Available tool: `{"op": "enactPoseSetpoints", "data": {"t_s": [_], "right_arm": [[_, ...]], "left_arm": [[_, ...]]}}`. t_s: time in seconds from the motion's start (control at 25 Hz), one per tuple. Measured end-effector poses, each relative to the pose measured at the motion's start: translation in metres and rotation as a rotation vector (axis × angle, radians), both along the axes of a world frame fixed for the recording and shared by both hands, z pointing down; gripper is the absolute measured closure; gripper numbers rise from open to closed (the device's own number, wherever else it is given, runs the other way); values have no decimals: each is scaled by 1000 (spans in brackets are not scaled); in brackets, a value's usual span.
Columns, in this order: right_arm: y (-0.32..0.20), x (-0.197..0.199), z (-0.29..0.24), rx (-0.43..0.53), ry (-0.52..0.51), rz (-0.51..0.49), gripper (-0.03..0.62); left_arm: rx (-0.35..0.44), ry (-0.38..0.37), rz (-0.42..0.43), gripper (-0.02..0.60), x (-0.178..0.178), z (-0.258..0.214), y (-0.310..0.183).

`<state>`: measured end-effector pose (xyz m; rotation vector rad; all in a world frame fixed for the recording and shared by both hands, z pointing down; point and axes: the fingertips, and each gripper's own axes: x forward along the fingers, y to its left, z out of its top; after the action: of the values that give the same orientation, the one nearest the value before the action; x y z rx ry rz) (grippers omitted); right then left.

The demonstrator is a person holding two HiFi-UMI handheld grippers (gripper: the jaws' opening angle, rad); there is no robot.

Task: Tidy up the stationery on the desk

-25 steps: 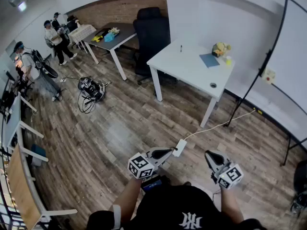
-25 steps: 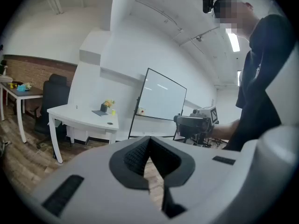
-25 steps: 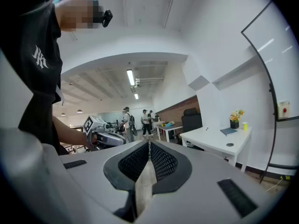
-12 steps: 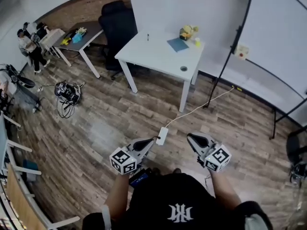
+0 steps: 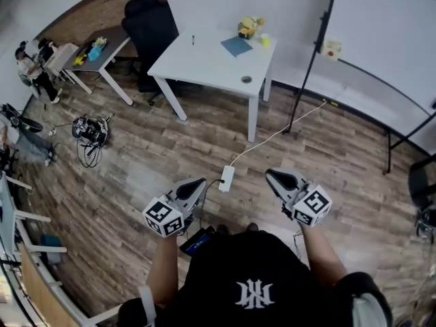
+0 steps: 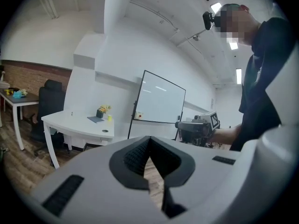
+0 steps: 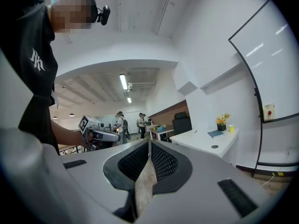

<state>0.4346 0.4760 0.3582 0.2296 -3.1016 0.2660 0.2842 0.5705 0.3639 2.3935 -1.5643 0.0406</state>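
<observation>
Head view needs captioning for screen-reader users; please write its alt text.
A person standing on a wood floor holds the left gripper and right gripper, both shut and empty, facing a white desk that carries a blue notebook, a small flower pot and a yellow cup.

An office: white desk (image 5: 204,63), black swivel chair (image 5: 151,29), whiteboard (image 5: 388,39), wood-plank floor (image 5: 136,162).
</observation>
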Motion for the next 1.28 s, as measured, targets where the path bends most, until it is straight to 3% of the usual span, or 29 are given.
{"op": "enactPoseSetpoints", "data": {"t_s": [0.24, 0.4, 0.56, 0.84, 1.04, 1.28], "right_arm": [[-17, 24, 13, -57, -20, 18, 553], [-19, 20, 24, -84, -22, 7, 553], [-24, 10, 34, -117, -17, 4, 553], [-52, -4, 49, -128, 52, 16, 553], [-91, -39, 59, -161, 84, 19, 553], [-142, -118, 61, -153, 146, -17, 553]], "left_arm": [[-33, -30, -11, 580, 16, 1, 0], [-77, -55, -34, 580, 10, -1, 14], [-93, -23, -74, 580, -8, 6, 14], [-84, 30, -46, 580, -27, 20, -31], [-79, 72, -18, 580, -58, 23, -75], [-94, 100, -26, 580, -127, 33, -127]]}}
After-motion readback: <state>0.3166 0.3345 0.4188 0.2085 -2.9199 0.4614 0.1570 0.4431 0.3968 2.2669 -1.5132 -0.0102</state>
